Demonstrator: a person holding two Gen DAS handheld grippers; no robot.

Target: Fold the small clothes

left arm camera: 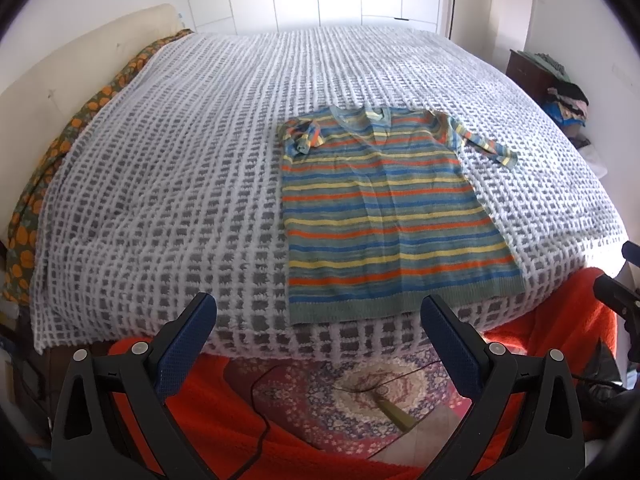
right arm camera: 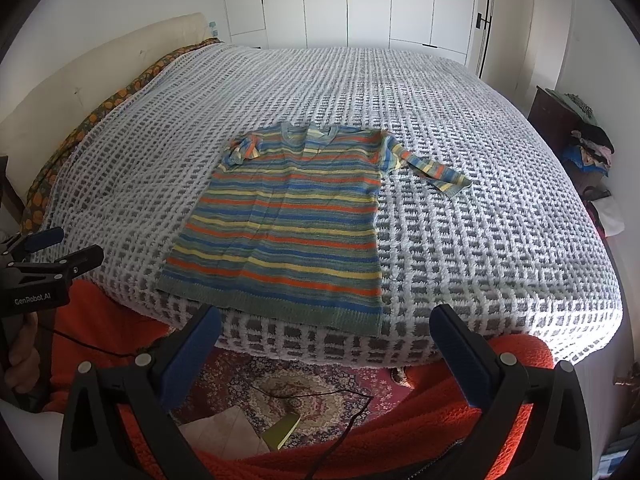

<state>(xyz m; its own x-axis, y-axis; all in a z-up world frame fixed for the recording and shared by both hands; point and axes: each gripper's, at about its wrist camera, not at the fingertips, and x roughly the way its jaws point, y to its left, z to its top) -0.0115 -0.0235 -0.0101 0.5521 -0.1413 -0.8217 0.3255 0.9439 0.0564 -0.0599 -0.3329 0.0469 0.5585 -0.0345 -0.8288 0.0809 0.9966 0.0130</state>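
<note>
Striped sweater (left arm camera: 392,212) flat on bedspread (left arm camera: 180,168), left tongs (left arm camera: 318,320) agape

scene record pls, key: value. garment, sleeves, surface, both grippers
garment: striped sweater, flat, front up, hem at the near bed edge
left sleeve: bunched over the shoulder
right sleeve: stretched out sideways
surface: white-and-grey blanket on a bed
left gripper: open, empty, short of the hem
right gripper: open, empty, short of the hem
fold: not started
</note>
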